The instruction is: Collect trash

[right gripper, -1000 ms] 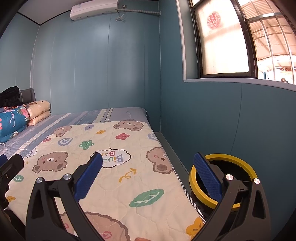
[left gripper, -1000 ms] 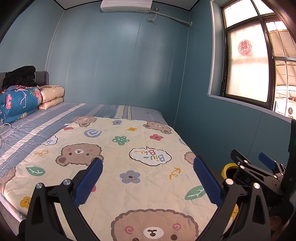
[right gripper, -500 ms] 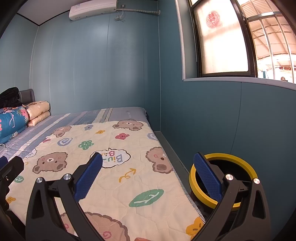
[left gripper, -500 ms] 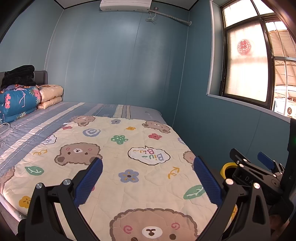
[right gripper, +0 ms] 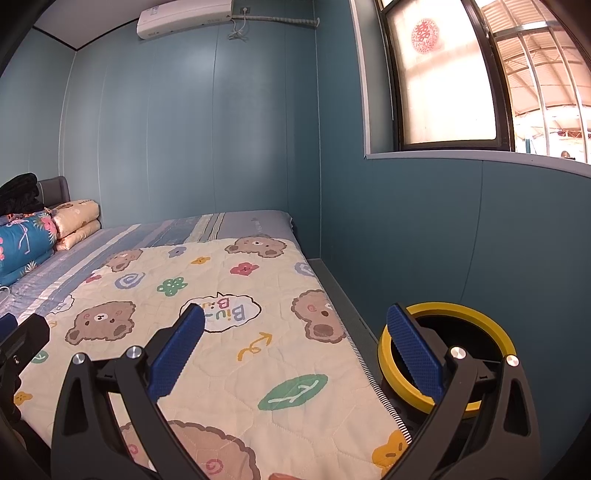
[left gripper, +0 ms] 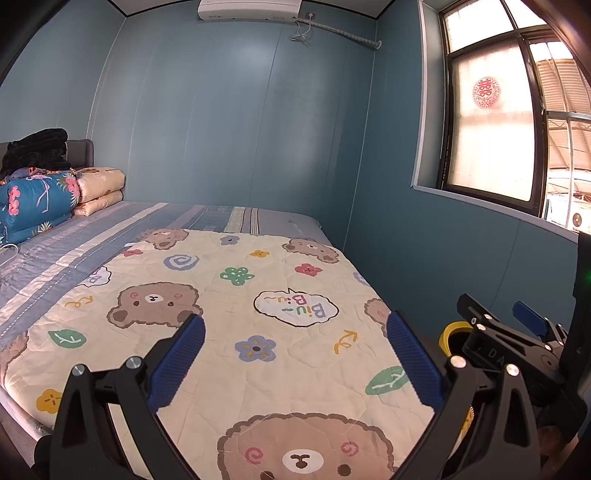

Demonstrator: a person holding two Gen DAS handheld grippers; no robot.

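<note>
A round bin with a yellow rim (right gripper: 480, 317) stands on the floor between the bed and the right wall; a slice of its rim shows in the left wrist view (left gripper: 452, 330). My left gripper (left gripper: 295, 354) is open and empty above the bear-print quilt (left gripper: 258, 295). My right gripper (right gripper: 295, 354) is open and empty, its right finger over the bin's rim. The right gripper also shows in the left wrist view (left gripper: 517, 332). I see no loose trash on the quilt.
The bed (right gripper: 240, 221) fills the left and middle, with folded quilts (left gripper: 40, 203) and dark clothes (left gripper: 37, 151) at its head. A narrow floor strip (right gripper: 343, 288) runs along the blue wall under a window (right gripper: 443, 74). An air conditioner (left gripper: 249, 9) hangs high.
Both views drift very slightly; the grippers stay open and nothing on the bed moves.
</note>
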